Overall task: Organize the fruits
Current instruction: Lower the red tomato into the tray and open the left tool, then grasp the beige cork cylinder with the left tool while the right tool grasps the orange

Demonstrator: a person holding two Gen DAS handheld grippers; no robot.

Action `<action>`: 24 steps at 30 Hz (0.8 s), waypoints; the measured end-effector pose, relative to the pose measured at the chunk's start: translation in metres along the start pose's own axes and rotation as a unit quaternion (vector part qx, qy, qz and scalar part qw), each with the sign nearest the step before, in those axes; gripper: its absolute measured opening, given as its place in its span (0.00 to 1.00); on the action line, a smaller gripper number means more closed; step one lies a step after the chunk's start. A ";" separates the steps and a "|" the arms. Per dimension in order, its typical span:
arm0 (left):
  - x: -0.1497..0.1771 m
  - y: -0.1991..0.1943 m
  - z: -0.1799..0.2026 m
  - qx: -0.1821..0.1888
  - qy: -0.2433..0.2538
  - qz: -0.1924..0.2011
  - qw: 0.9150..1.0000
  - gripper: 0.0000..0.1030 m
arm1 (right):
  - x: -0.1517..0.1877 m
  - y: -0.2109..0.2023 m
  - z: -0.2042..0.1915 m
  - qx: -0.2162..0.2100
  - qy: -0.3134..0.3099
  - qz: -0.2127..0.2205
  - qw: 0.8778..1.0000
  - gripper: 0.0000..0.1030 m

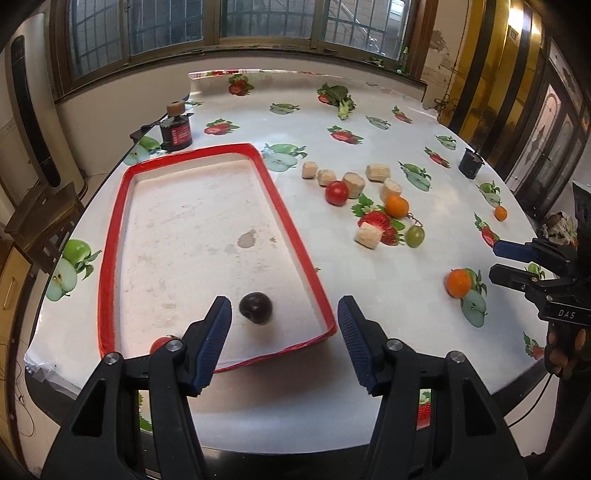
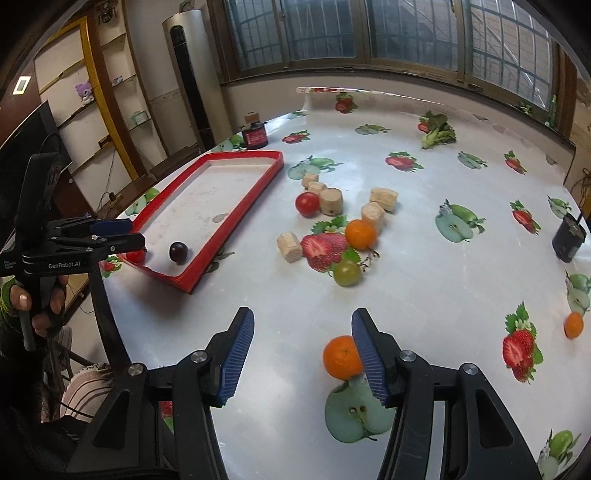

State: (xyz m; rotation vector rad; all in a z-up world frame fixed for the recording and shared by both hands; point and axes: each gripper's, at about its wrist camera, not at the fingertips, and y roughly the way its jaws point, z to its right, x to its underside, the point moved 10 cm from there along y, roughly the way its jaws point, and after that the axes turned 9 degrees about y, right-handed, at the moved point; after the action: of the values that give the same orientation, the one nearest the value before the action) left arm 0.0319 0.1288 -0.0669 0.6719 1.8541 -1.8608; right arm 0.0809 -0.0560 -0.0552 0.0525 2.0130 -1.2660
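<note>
Two fruits lie in the red-rimmed white rectangular tray [image 1: 122,206] at lower centre: a dark round plum [image 1: 255,308] and a red tomato [image 1: 162,343]. Left gripper [image 1: 284,332] and right gripper [image 2: 303,362] are seen open, empty. Still on the table: nearest round orange mandarin [image 2: 341,357], red tomato on the cloth [image 2: 307,204], green grape [image 2: 347,273].

A lived-in home, likely a dining or living room. A round table [image 2: 424,295] wears a plastic cloth printed with strawberries and apples. Behind it runs a row of barred windows [image 2: 369,33] in worn wooden frames. A tall standing air conditioner [image 2: 192,74] fills the corner beside wall shelves [image 2: 96,110] holding a purple plush toy [image 2: 84,91]. A wooden chair [image 1: 44,218] stands at the table's left, and ornate glazed doors [image 1: 550,122] close the right side
</note>
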 end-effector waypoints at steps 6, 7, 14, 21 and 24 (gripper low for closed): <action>-0.011 0.000 0.031 0.019 0.022 0.007 1.000 0.57 | 0.003 -0.016 0.015 0.009 0.014 0.015 1.000 0.55; -0.013 0.000 0.036 0.021 0.025 0.008 0.999 0.57 | 0.005 -0.018 0.016 0.010 0.014 0.017 1.000 0.55; -0.024 0.002 0.064 0.039 0.036 0.016 0.998 0.57 | 0.010 -0.029 0.024 0.017 0.016 0.024 0.999 0.58; -0.034 0.011 0.084 0.048 0.050 0.013 0.998 0.57 | 0.011 -0.031 0.028 0.016 0.019 0.026 0.999 0.59; -0.037 0.019 0.088 0.052 0.051 0.008 0.997 0.57 | 0.014 -0.026 0.029 0.016 0.019 0.018 1.000 0.59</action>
State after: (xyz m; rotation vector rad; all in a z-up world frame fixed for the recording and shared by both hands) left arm 0.0691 0.0394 -0.0603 0.8307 1.8183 -1.9557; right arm 0.0771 -0.0972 -0.0511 0.1298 2.0157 -1.2834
